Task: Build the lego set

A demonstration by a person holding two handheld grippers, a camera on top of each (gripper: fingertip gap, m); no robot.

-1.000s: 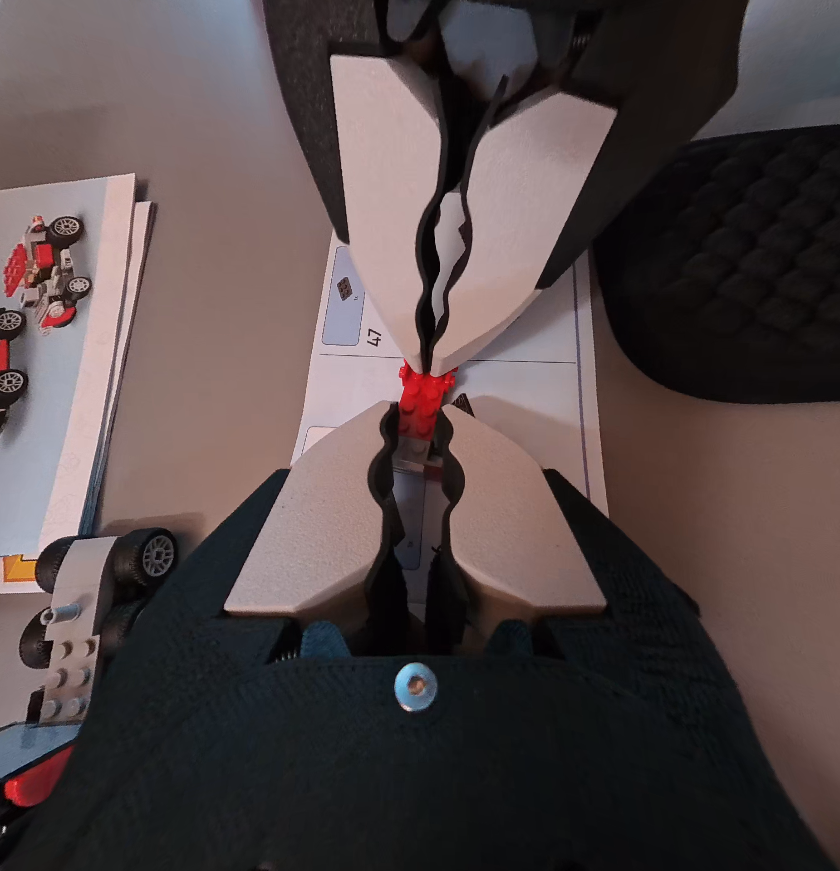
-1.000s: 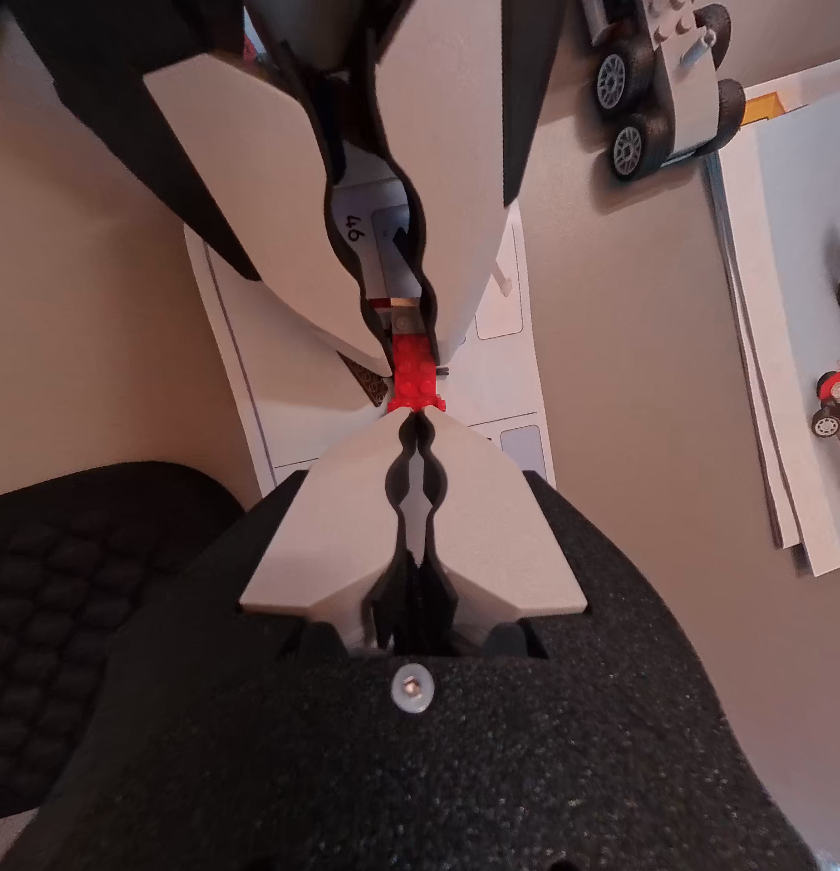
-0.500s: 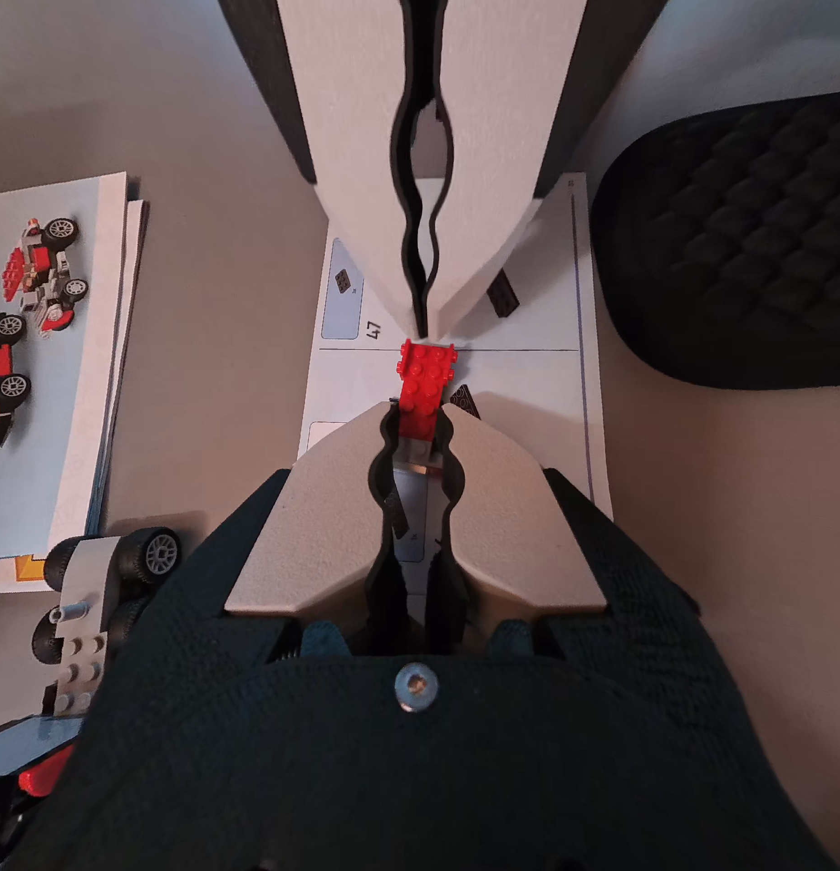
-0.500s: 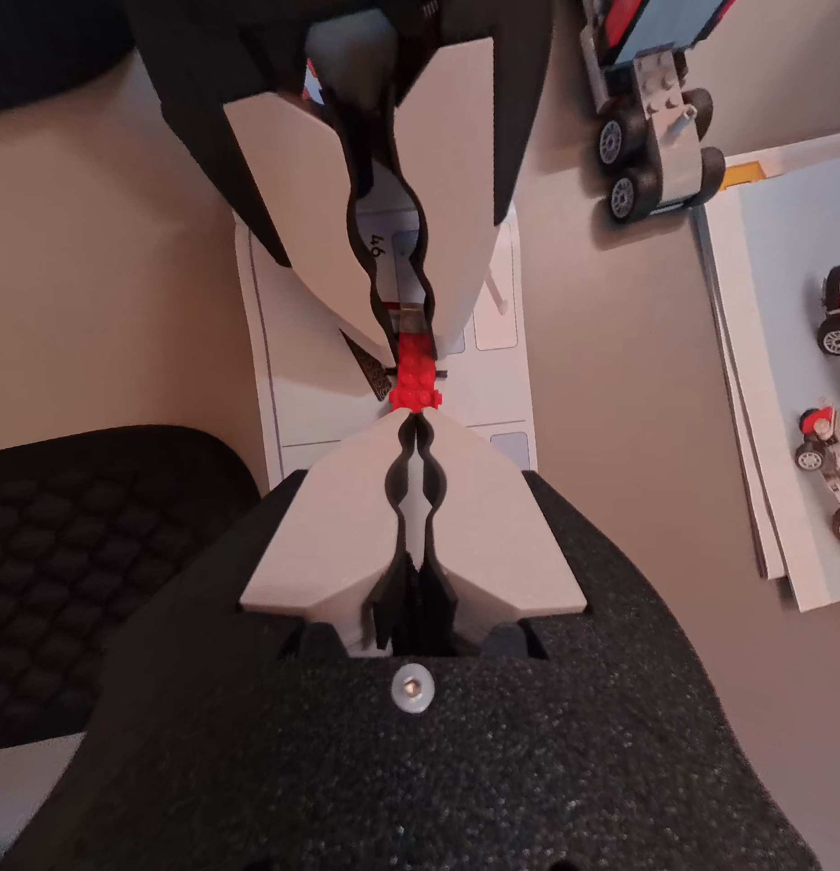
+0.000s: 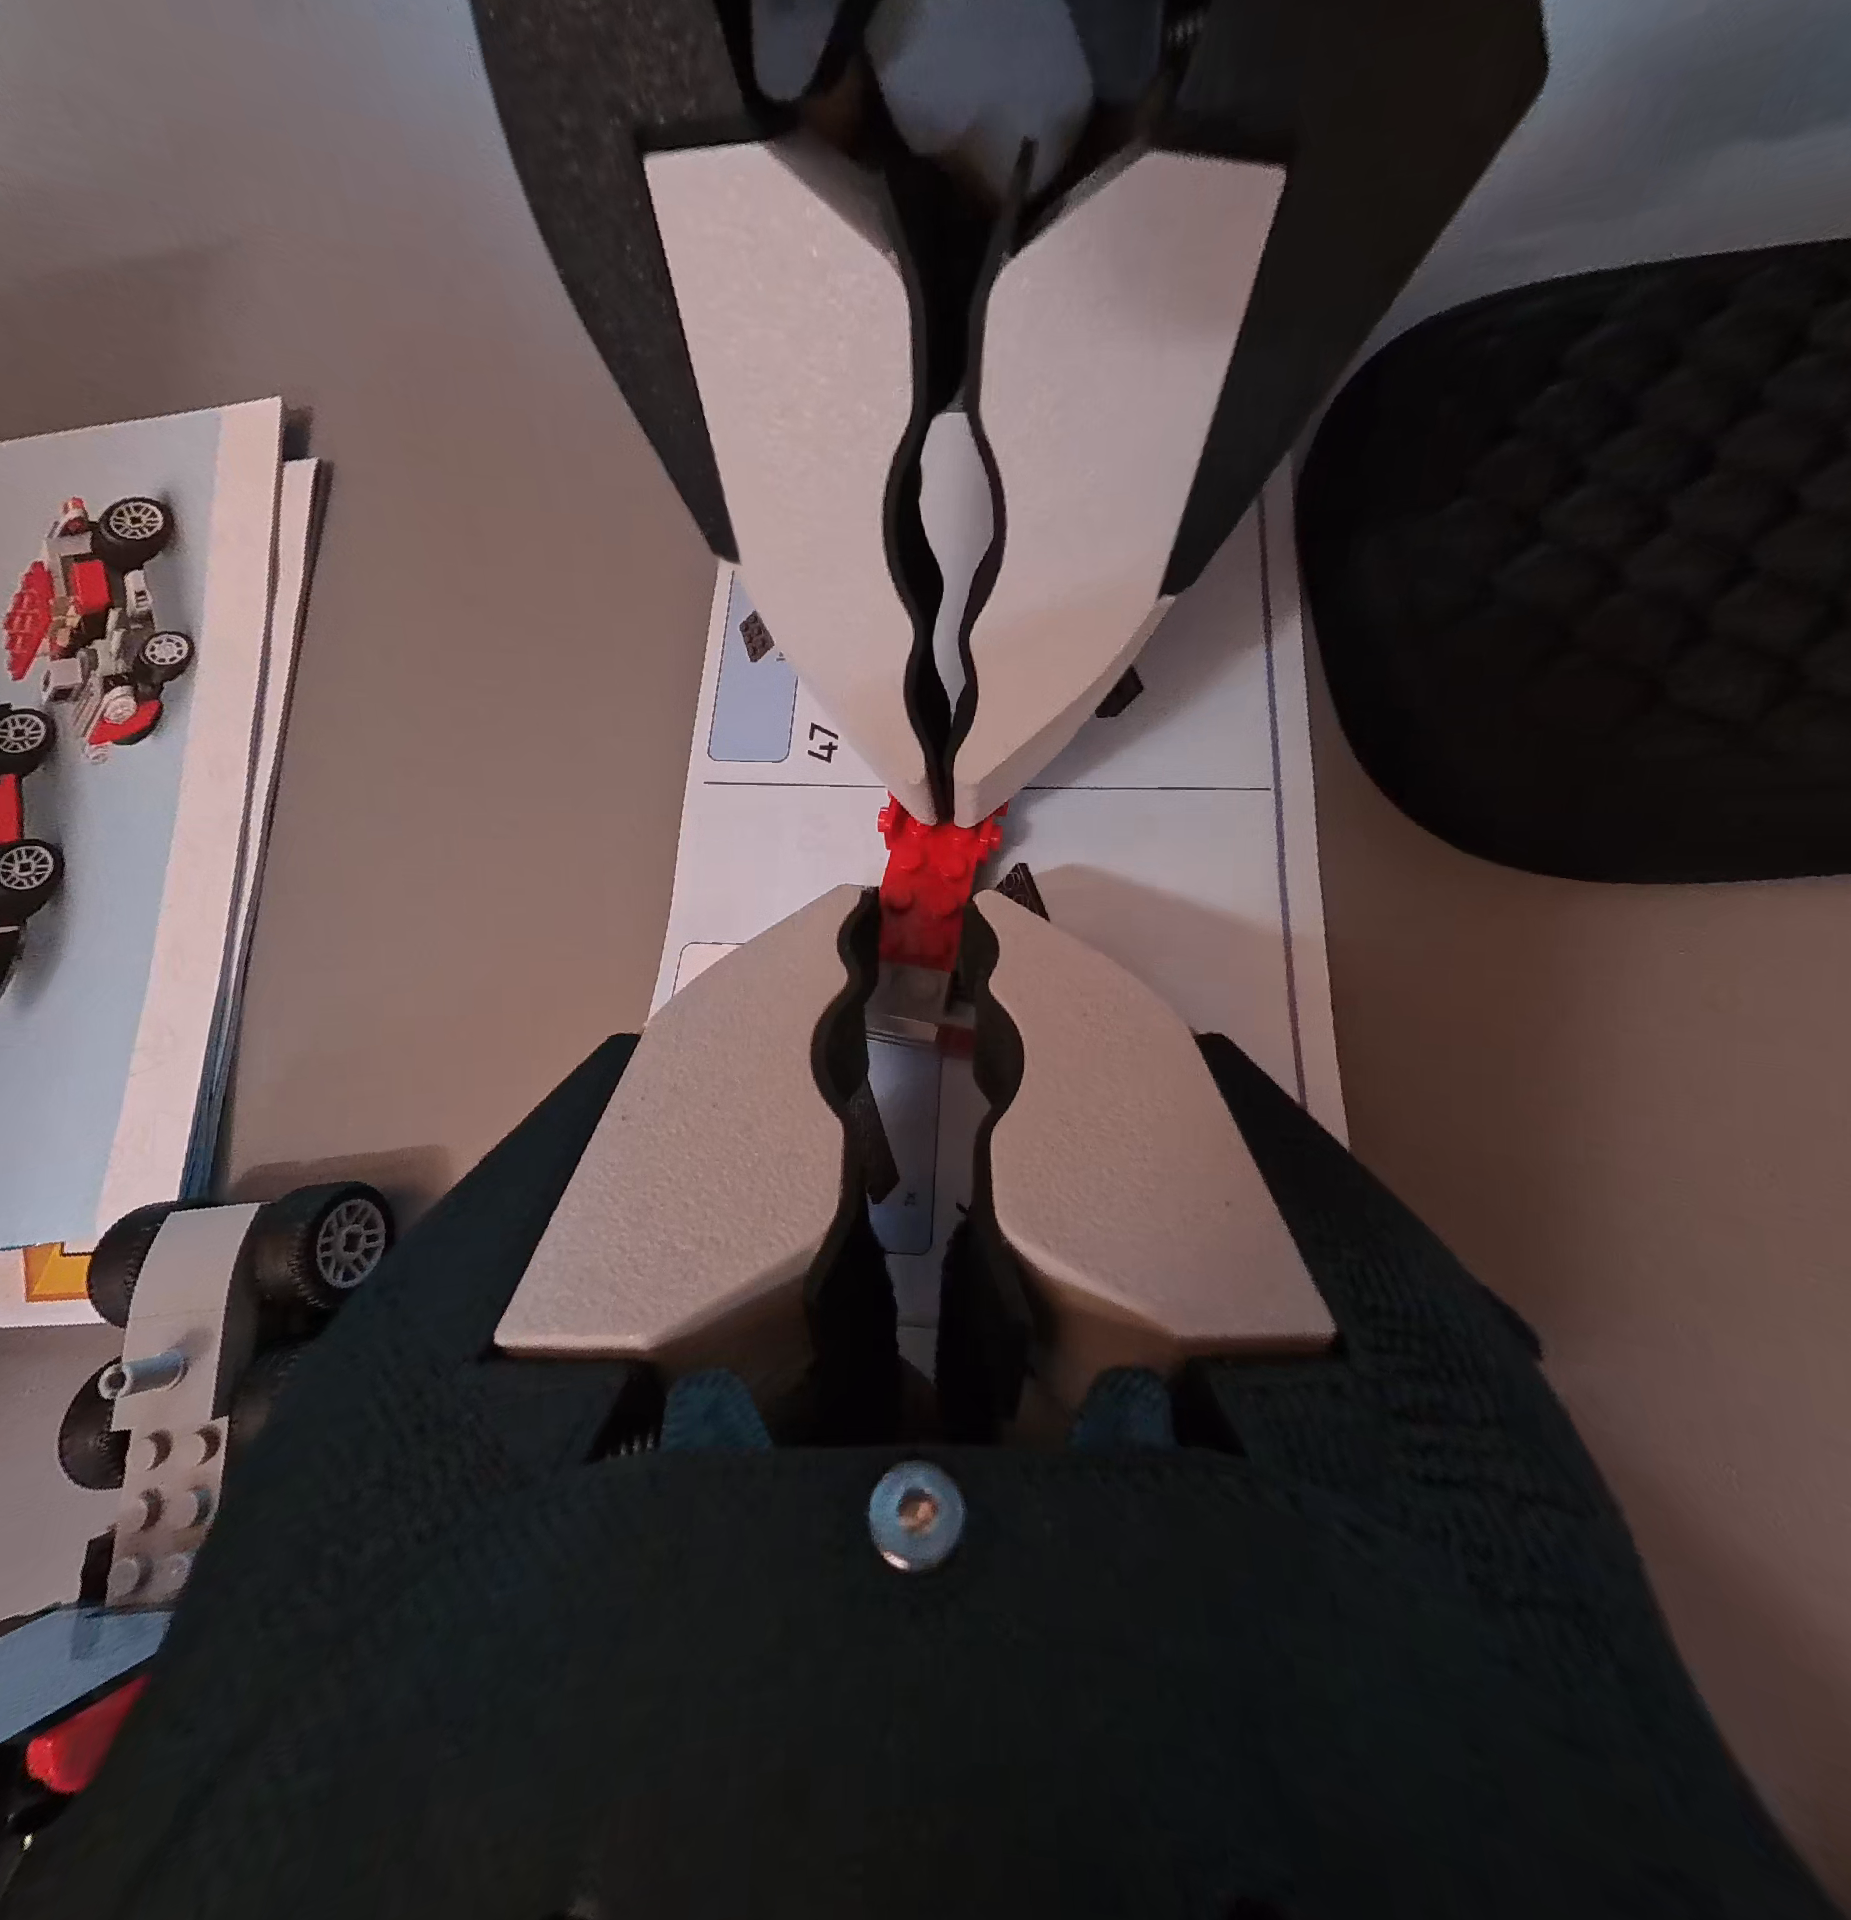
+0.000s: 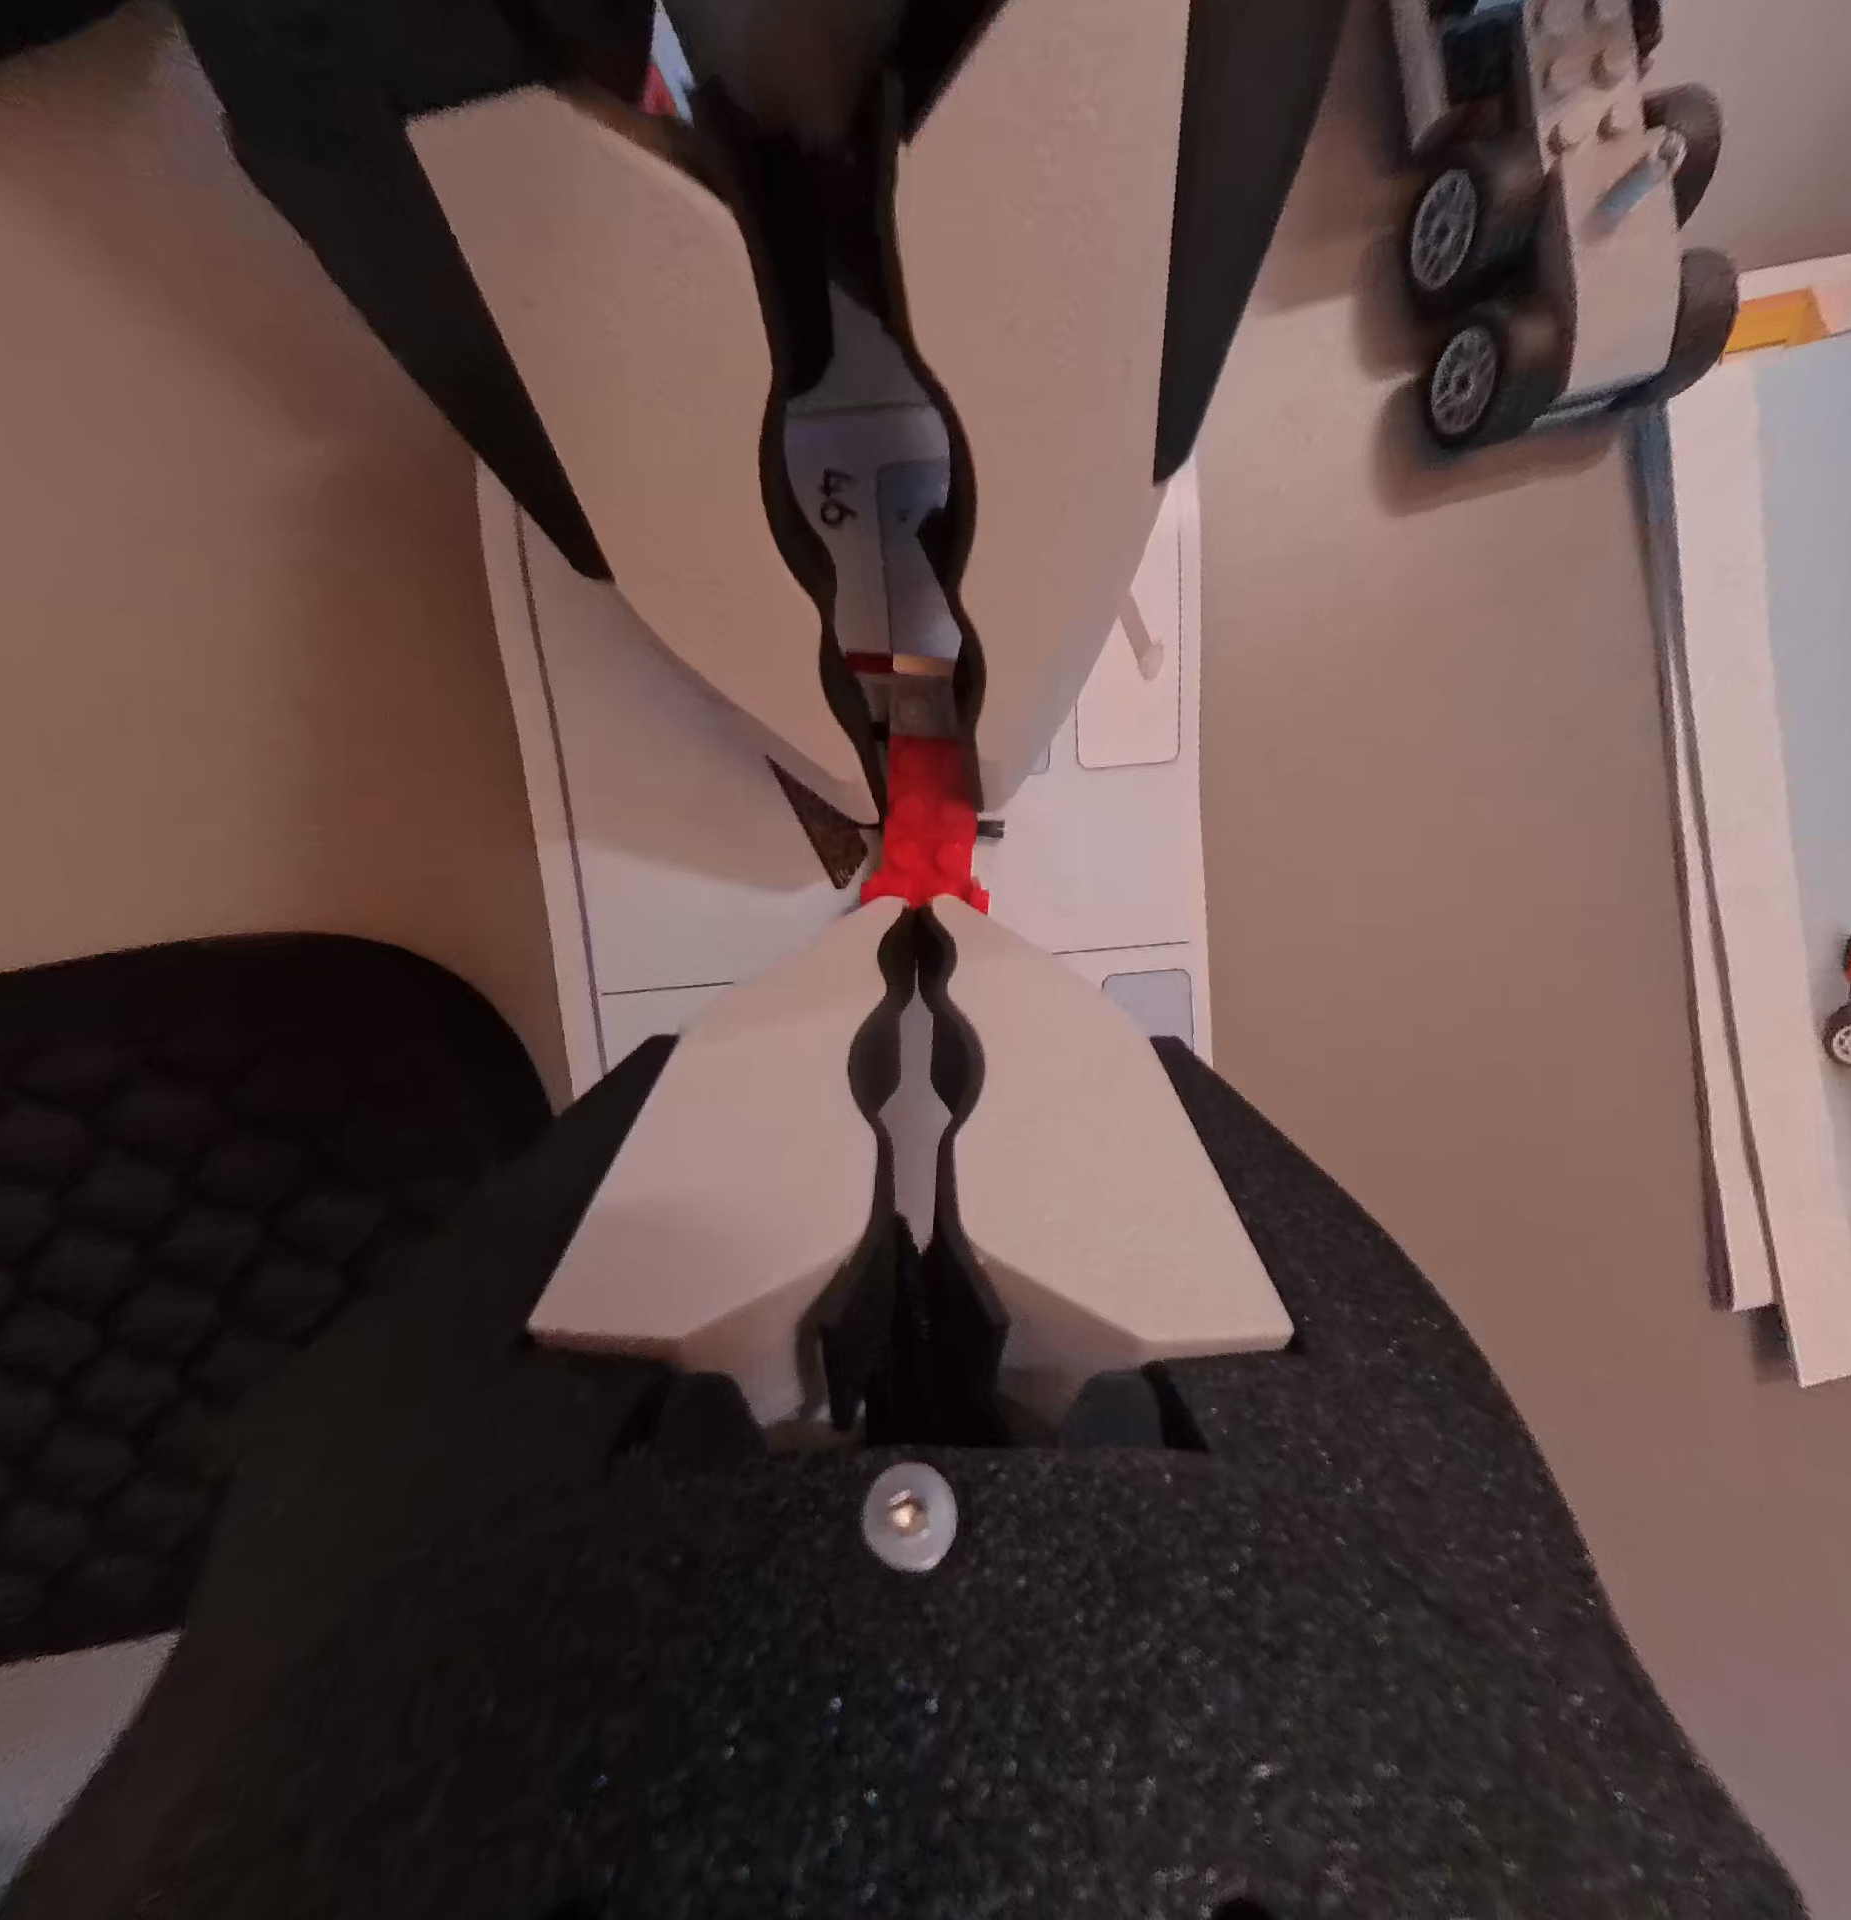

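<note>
Left gripper (image 5: 919, 914), right gripper (image 6: 919, 914): black textured bodies, 2 white fingers (image 5: 713, 1122) with wavy black pads, 1 silver screw (image 5: 916, 1519) each.

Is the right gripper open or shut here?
Shut. The right gripper's wavy black pads meet at the tips, which press against the end of the small red studded Lego plate; whether they pinch it is unclear.

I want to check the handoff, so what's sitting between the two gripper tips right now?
The red lego piece bridges them: left gripper clamps its near end, right gripper touches its far end, in both wrist views.
</note>
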